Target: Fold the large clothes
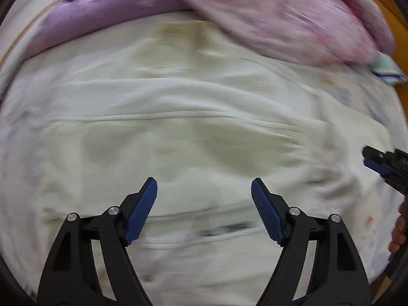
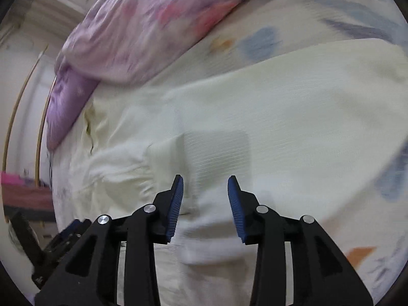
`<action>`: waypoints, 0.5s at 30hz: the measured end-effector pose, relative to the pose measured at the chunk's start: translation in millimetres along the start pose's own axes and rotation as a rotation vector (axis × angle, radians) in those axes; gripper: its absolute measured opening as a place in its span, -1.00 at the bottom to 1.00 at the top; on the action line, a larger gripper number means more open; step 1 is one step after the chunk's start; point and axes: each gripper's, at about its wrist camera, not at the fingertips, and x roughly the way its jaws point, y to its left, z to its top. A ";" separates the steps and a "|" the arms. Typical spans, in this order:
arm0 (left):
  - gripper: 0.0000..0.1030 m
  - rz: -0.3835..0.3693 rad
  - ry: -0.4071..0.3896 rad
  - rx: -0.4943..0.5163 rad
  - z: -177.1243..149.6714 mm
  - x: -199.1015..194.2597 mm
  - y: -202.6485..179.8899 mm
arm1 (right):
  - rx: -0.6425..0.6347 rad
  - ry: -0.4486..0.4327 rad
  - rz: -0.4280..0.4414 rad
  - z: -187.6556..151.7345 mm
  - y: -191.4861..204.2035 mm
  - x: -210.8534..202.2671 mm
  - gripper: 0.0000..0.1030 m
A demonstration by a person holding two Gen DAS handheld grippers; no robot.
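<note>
On the bed (image 2: pixel 267 38), over its patterned sheet, a cream garment (image 1: pixel 193 117) is lying spread flat, filling the ground beneath both tools. A pink and purple quilt (image 1: pixel 267 12) is lying bunched along its far edge. The left gripper (image 1: pixel 204 209) is hanging above the cloth with its fingers (image 1: pixel 142 209) standing wide apart and nothing between them. The right gripper (image 2: pixel 205 209) is pointing down at the same cloth, its fingers (image 2: pixel 176 209) parted to a narrower gap, also holding nothing. The garment is lying directly below and ahead of both pairs of fingers; its long axis appears to be running crosswise in the left wrist view, following the seam. Judging by each view, neither hand is clearly nearer; both pictures are blurring, so contact with the cloth cannot be told
</note>
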 end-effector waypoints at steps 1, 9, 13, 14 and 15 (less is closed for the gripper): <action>0.50 -0.034 0.002 0.010 1.9 3.2 -12.8 | 0.031 -0.019 -0.012 1.1 -16.1 -6.8 -0.31; -0.56 -0.202 0.062 0.101 17.0 46.6 -109.2 | 0.353 -0.168 -0.135 24.6 -168.0 -69.6 -0.17; -0.97 -0.276 0.102 0.070 24.3 67.2 -121.4 | 0.520 -0.234 -0.117 31.2 -221.3 -77.8 -0.07; -0.99 -0.290 0.110 0.077 22.5 70.0 -124.0 | 0.543 -0.244 -0.111 33.4 -228.0 -75.8 -0.06; -0.99 -0.298 0.118 0.089 21.8 73.8 -128.8 | 0.565 -0.252 -0.103 35.5 -233.4 -74.4 -0.06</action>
